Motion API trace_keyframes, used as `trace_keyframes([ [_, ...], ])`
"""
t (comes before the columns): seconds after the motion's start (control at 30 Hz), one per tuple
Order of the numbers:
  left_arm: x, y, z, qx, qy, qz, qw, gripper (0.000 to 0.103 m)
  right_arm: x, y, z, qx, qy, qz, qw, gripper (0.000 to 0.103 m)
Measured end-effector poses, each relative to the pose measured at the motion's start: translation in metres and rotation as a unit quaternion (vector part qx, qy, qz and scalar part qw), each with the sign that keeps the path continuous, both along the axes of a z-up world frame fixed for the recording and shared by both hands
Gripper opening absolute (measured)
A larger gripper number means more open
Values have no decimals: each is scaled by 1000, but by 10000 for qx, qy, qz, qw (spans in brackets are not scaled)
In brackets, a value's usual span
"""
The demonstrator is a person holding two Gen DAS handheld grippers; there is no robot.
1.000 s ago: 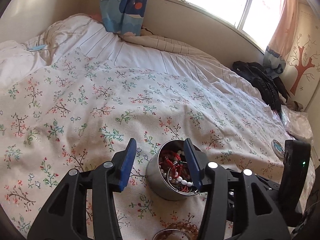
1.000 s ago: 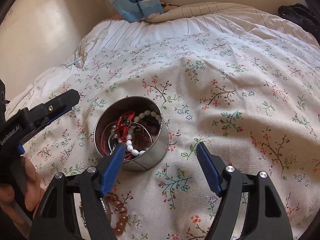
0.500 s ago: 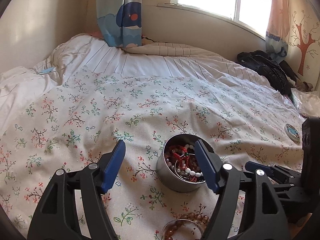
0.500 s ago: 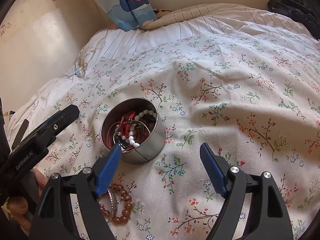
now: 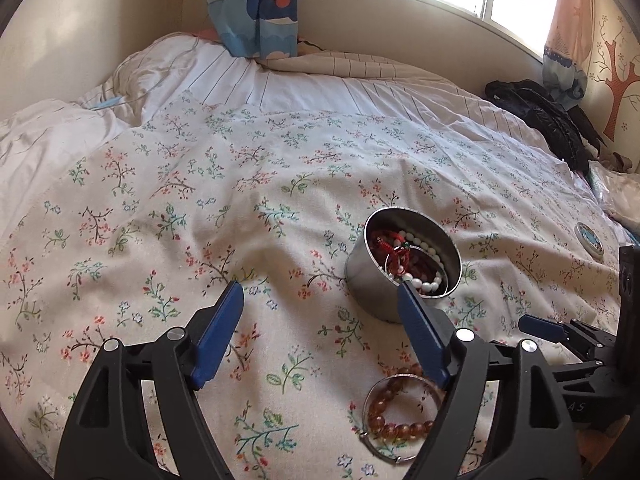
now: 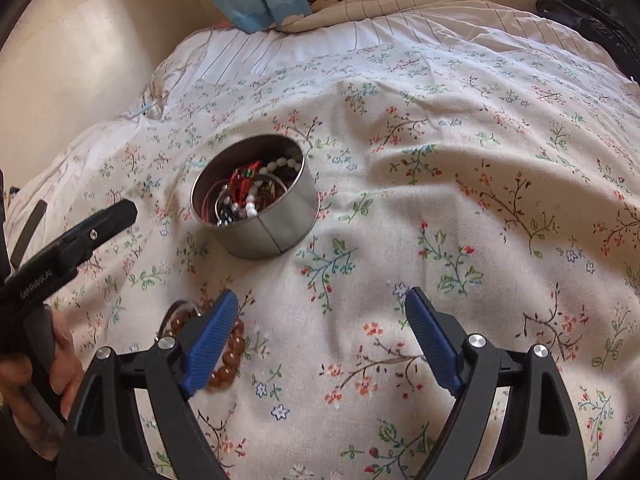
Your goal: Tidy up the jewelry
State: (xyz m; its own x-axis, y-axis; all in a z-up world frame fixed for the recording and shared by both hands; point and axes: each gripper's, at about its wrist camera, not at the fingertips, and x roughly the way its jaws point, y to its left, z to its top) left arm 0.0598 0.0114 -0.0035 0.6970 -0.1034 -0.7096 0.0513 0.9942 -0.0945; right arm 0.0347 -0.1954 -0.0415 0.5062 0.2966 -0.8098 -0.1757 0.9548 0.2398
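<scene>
A round metal tin (image 5: 368, 276) (image 6: 276, 232) stands on the floral bedspread, holding red cord, white beads and other jewelry. A brown bead bracelet (image 5: 396, 426) (image 6: 230, 354) and a thin silver bangle (image 5: 378, 446) lie on the spread just in front of the tin. My left gripper (image 5: 320, 296) is open and empty, its right finger beside the tin's near edge. My right gripper (image 6: 322, 302) is open and empty, above the spread to the right of the bracelet and in front of the tin.
A small round lid (image 5: 589, 238) lies on the spread at the right. Black clothing (image 5: 548, 120) is heaped at the far right of the bed. A rumpled white duvet (image 5: 60, 132) lies at the left; a curtain (image 5: 256, 8) hangs by the wall.
Both grippers have drawn back from the tin and opened wider. The tin now sits farther off in both views, and the bead bracelet shows more fully.
</scene>
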Motion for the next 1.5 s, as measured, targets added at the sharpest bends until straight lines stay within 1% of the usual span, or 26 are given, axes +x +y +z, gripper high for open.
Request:
trace_keyframes([
  [0.1, -5, -2, -7, 152, 173, -252, 9994, 75, -2, 14, -3, -354, 3, 198, 9992, 82],
  [0.27, -17, -25, -19, 754, 276, -753, 9939, 75, -1, 38, -12, -862, 56, 582, 9946, 83],
  [0.33, -19, -31, -23, 890, 339, -838, 9919, 75, 0, 46, -20, -1223, 125, 664, 9902, 90],
  [0.37, -19, -33, -26, 965, 377, -845, 9910, 75, 0, 49, -21, -1411, 107, 675, 9876, 91],
  [0.47, -16, -37, -36, 1170, 597, -865, 9876, 74, -2, 46, -20, -1688, 22, 579, 9839, 94],
  [0.53, -12, -35, -43, 1109, 789, -868, 9869, 74, -5, 44, -21, -1801, 10, 554, 9821, 95],
  [0.57, -11, -35, -45, 1151, 843, -828, 9863, 74, -5, 42, -21, -1832, 13, 522, 9817, 95],
  [0.7, -10, -36, -53, 1426, 973, -744, 9822, 71, -8, 31, -18, -2051, 3, 275, 9783, 96],
  [0.73, -10, -35, -54, 1458, 974, -709, 9820, 70, -9, 25, -16, -2140, -8, 157, 9767, 96],
  [0.8, -11, -34, -52, 1661, 916, -559, 9803, 68, -13, 14, -12, -2322, -35, -141, 9726, 96],
  [0.83, -12, -33, -51, 1673, 896, -510, 9805, 65, -15, 8, -10, -2308, -47, -235, 9727, 96],
  [0.9, -12, -32, -49, 1608, 867, -539, 9817, 63, -18, 5, -7, -2134, -102, -234, 9766, 96],
  [1.0, -16, -39, -43, 1593, 644, -736, 9824, 58, -19, 13, -4, -1837, -183, 21, 9828, 96],
  [1.07, -17, -48, -42, 1696, 526, -876, 9802, 52, -18, 20, -4, -1650, -185, 178, 9860, 96],
  [1.1, -17, -51, -43, 1709, 517, -944, 9794, 50, -16, 21, -6, -1507, -154, 237, 9882, 95],
  [1.13, -16, -53, -45, 1699, 543, -1005, 9788, 45, -16, 20, -7, -1360, -114, 283, 9902, 95],
  [1.17, -14, -55, -47, 1708, 594, -1047, 9779, 38, -15, 18, -8, -1151, -49, 331, 9928, 93],
  [1.2, -12, -56, -50, 1695, 650, -1094, 9773, 34, -14, 15, -11, -955, 42, 354, 9948, 83],
  [1.23, -10, -56, -52, 1633, 731, -1153, 9771, 25, -12, 14, -14, -854, 128, 346, 9957, 70],
  [1.27, -8, -56, -54, 1540, 795, -1201, 9775, 18, -11, 13, -16, -820, 164, 346, 9959, 66],
  [1.3, -8, -55, -55, 1449, 834, -1238, 9781, 15, -12, 13, -16, -784, 164, 377, 9961, 63],
  [1.33, -8, -55, -55, 1392, 852, -1268, 9784, 11, -12, 13, -15, -807, 157, 398, 9958, 56],
  [1.37, -9, -55, -54, 1381, 845, -1291, 9783, 5, -14, 16, -13, -864, 115, 444, 9952, 51],
  [1.4, -11, -54, -53, 1327, 830, -1331, 9787, 4, -17, 20, -11, -922, 55, 505, 9944, 40],
  [1.43, -14, -53, -50, 1241, 798, -1362, 9796, 4, -20, 23, -9, -999, -10, 573, 9933, 34],
  [1.5, -18, -51, -46, 1138, 721, -1372, 9813, 4, -23, 25, -8, -998, -50, 631, 9930, 30],
])
